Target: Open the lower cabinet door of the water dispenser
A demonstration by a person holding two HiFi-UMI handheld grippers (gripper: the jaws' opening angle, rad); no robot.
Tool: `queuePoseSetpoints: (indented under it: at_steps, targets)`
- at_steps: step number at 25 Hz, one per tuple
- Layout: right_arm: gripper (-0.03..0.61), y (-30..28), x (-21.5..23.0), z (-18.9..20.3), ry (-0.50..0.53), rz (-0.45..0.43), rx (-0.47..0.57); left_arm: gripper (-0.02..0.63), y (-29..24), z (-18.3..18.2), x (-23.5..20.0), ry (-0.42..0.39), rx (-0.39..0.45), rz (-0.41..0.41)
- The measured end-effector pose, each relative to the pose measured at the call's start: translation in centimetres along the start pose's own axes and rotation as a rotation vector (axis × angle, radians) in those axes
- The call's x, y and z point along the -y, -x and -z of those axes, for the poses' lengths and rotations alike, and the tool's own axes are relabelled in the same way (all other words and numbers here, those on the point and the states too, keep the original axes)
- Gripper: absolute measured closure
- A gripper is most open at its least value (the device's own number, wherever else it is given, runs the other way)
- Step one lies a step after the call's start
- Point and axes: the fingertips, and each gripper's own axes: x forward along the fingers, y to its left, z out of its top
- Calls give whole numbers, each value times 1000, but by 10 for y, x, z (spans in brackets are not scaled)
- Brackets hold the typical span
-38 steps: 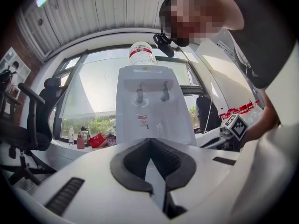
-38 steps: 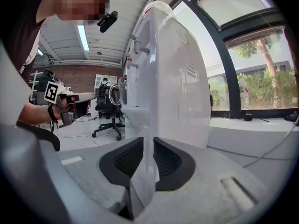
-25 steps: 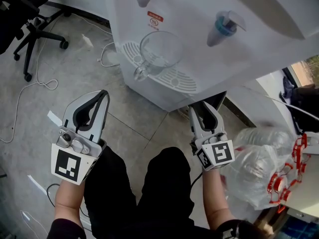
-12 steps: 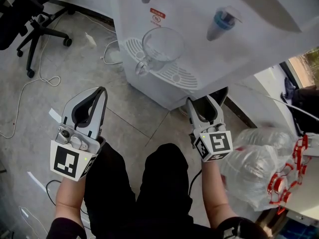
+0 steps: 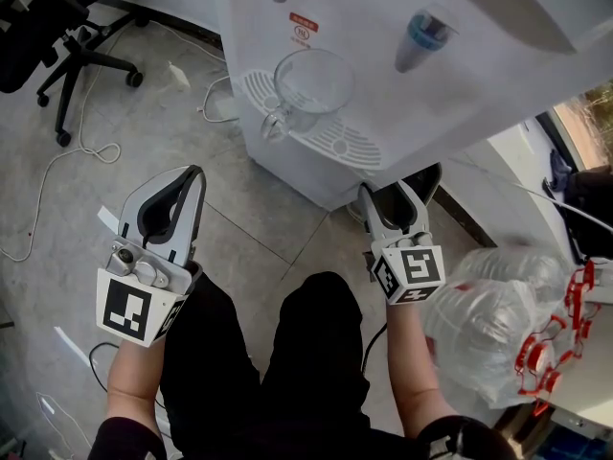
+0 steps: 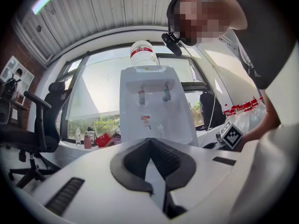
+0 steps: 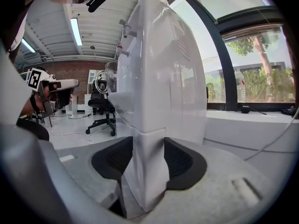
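The white water dispenser stands on the floor ahead, with a glass cup on its drip tray. My right gripper reaches under the dispenser's overhang at its lower right corner. In the right gripper view the lower cabinet's vertical edge stands between the spread jaws of that gripper, close to both pads. My left gripper hangs apart at the left, level and shut on nothing. In the left gripper view its tips meet, with the dispenser farther off.
An office chair and loose cables lie on the floor at the left. A clear plastic bag of bottles sits at the right by a dark window frame. The person's black trouser legs fill the bottom.
The right gripper's jaws have spread wider and it has edged a little toward the dispenser's base. The left gripper has hardly moved.
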Motion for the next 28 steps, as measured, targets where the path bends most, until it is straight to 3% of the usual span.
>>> queuePoseSetpoints:
  at_steps: [28]
  targets:
    - [398,7,-6,0,-20,-2,-3,606,9,-6,-1,-15,17,-15]
